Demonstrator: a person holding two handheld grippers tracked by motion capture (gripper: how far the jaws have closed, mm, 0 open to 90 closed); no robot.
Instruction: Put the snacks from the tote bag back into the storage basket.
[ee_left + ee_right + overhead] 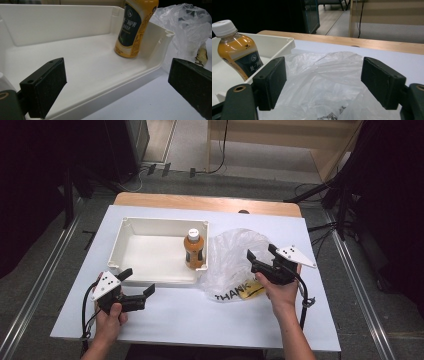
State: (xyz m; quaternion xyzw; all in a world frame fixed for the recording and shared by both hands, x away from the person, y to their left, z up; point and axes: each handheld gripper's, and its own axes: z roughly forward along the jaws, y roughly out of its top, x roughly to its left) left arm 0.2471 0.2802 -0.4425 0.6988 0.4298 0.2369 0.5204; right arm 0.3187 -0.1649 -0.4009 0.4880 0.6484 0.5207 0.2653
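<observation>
An orange drink bottle (194,249) with a white cap and dark label stands upright in the right end of a white tray (131,226). The bottle (135,25) and tray (62,60) lie ahead of my left gripper (117,87), which is open and holds nothing. That left gripper (138,282) hovers by the tray's near left corner. A clear plastic bag (235,255) printed "THANK" lies right of the tray, with something yellow (250,290) inside. My right gripper (260,253) is open just above the bag (322,82). The bottle (237,52) shows to its left.
The white table sheet (200,315) has bare room in front of the tray and along its left. A wooden table edge (200,202) runs along the back. Cables and metal rails lie on the floor around the table.
</observation>
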